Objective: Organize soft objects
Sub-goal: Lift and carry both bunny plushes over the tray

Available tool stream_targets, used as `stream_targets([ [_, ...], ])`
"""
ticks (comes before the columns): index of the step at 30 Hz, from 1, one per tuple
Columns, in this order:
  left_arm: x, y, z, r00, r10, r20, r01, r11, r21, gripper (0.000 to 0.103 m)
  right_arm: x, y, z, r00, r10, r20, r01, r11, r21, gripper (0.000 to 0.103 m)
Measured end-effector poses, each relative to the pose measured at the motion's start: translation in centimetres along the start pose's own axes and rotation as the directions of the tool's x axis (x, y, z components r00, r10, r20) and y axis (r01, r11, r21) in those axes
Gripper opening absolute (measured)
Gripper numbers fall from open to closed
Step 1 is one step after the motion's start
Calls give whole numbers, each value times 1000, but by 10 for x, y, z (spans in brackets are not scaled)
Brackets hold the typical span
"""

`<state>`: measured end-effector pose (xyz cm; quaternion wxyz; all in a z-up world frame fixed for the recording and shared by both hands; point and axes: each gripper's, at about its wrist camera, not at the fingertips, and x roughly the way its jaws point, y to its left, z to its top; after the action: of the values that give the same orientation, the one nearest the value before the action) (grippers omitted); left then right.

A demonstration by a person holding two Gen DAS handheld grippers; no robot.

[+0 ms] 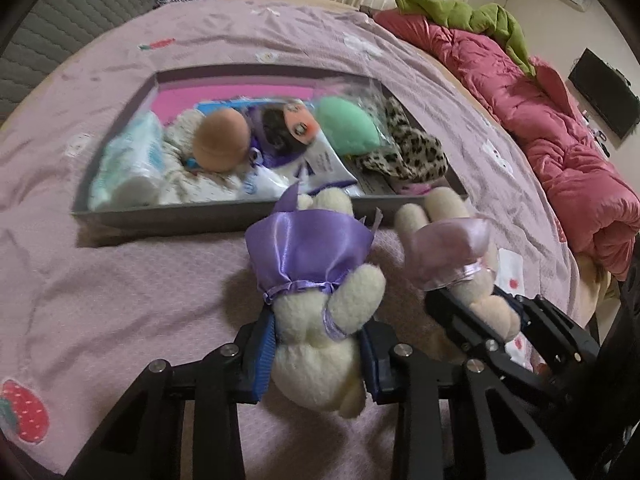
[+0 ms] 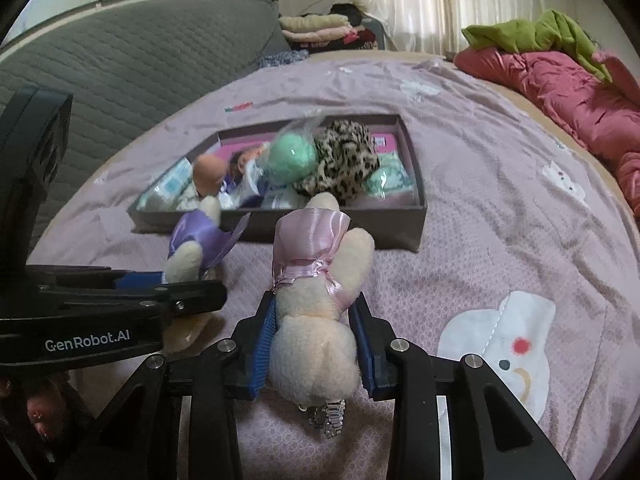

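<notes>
Left gripper (image 1: 316, 344) clenches the purple-dressed plush (image 1: 316, 312), right gripper (image 2: 316, 352) the pink-dressed plush (image 2: 316, 320), both over the bed (image 2: 480, 240) near the crowded box (image 2: 340, 228); dropped there, they may roll off the pile

At lower centre we see our left tongs (image 1: 318, 354) clamping a purple-dressed plush (image 1: 320, 304), the grey tray (image 1: 168, 218) above it.

Two plush toys (image 1: 320, 320) (image 2: 316, 320) side by side before a filled tray (image 1: 180, 216) on the bed (image 1: 120, 300)
</notes>
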<state>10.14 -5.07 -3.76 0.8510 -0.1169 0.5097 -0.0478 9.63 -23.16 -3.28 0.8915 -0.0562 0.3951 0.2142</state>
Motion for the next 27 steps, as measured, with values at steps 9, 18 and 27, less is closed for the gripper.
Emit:
stream_targets([
  [9,-51,21,9,988,71,137,-70,997,-14,36,-28,13,13,996,13,84,-11,1000,-23,37],
  [18,-79,20,21,974,84,209,-80,996,-25,36,-57,21,32,985,36,167,-37,999,1,37],
  [27,-80,25,23,973,81,218,-75,997,-33,36,-61,25,36,982,18,186,-19,1000,3,37],
])
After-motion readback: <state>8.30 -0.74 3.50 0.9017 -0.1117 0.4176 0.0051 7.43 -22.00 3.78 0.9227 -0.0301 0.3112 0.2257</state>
